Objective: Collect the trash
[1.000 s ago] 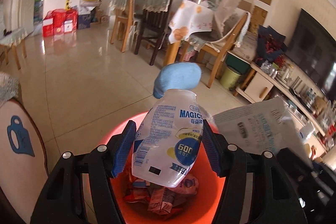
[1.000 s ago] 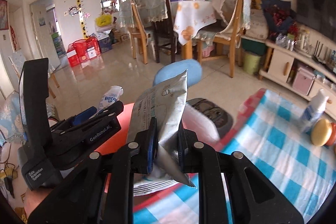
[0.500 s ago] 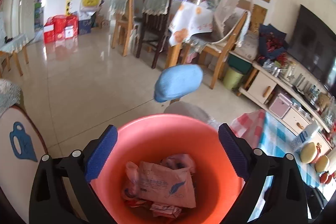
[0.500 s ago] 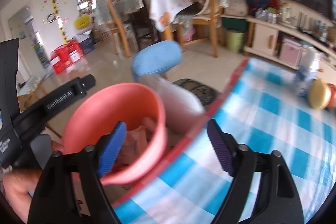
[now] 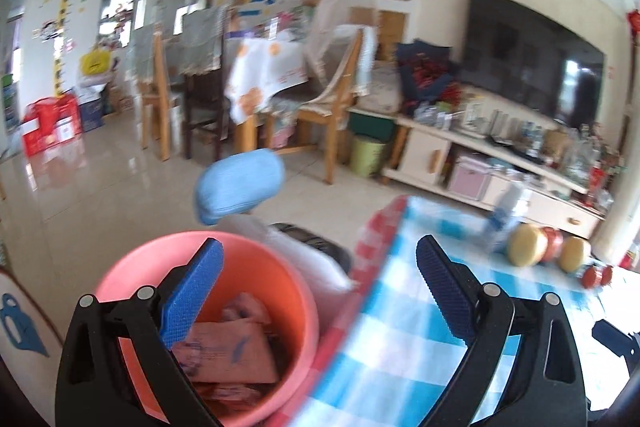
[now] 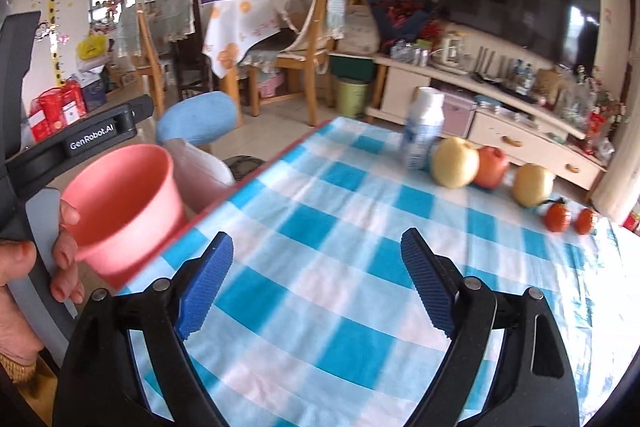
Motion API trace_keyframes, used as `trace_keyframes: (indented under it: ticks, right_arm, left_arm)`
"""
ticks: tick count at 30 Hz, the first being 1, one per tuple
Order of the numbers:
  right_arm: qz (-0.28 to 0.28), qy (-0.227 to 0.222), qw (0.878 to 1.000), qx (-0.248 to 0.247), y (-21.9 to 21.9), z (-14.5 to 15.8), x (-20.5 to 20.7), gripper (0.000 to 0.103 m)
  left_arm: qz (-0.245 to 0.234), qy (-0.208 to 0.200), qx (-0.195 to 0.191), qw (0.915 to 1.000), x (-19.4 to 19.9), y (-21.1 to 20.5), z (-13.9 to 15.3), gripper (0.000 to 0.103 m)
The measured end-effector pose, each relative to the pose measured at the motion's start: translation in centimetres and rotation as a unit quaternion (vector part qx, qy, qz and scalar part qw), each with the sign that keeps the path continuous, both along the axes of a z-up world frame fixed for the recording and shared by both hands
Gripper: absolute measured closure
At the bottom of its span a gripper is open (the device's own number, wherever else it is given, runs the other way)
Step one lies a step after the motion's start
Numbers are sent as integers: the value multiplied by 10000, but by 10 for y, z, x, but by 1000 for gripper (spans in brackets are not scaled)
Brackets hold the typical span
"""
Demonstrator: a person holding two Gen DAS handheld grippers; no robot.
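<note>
- Swinging back toward the table (image 6: 320,267) after a drop, by my reading: both tools empty, the collecting step between items.
- Left gripper (image 5: 320,291): jaws wide apart, nothing between them. It hovers partly over the pink bin (image 5: 120,267), partly over the table's near-left edge.
- Right gripper (image 6: 316,287): jaws wide apart, empty, over the checked cloth near the table's near edge.
- Trash already collected: wrappers (image 5: 228,351) lie in the bottom of the bin. In the right wrist view the bin (image 6: 132,203) stands just off the table's left edge, touching or nearly touching the cloth's red border; cannot tell which.
- Likely next item: the white bottle (image 6: 424,131) upright near the table's far edge, just beside a yellow fruit (image 6: 454,163). Whether it counts as trash is a guess.
- Also along the far edge toward the right corner: a red fruit (image 6: 490,167), a second yellow fruit (image 6: 532,185), two small red fruits (image 6: 558,217). Probably not trash.
- Next move calls for a reach across the cloth, jaws squared to the bottle's sides, closing without nudging the fruit beside it.
- Change from a second ago: the left jaws then clamped a white drink bottle over the bin, the right ones a grey packet. Half a second ago both had opened and were empty. Both views have since turned from bin to table.
</note>
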State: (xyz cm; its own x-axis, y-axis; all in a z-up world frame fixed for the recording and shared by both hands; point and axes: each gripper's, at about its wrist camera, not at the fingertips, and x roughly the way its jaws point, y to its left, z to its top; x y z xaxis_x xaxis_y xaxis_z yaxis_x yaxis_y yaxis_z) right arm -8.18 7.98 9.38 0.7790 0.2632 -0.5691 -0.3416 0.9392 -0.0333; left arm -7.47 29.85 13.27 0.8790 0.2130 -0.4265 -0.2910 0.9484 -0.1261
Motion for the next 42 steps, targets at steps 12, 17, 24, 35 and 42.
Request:
trace_keyframes:
  ticks: [12,17,24,35,42]
  right_arm:
    - [-938,-401,9946,-197,-97,4,-45,16]
    - [-1293,-671,9891,-193,-132,10,-71,15]
    - [-1651,-1010,9808,-234,-170,18,-103,14]
    - [-2031,-1282,9706,-165,-210,20,-133,11]
    - [-2198,-1329,9664,-57,-224,20,-137,10]
  left_arm:
    - [-1136,-72,572,9919,-25,-121,11,7]
    - [-1518,-146,721,9857,-50,-161,14,5]
    - [-1895,-76,798,9786,-79,-204,18,5]
    - [-2100,-251,1113,9710,-112,-250,33,5]
    - [-2064,-291,1166,9711,-116,-254,37,5]
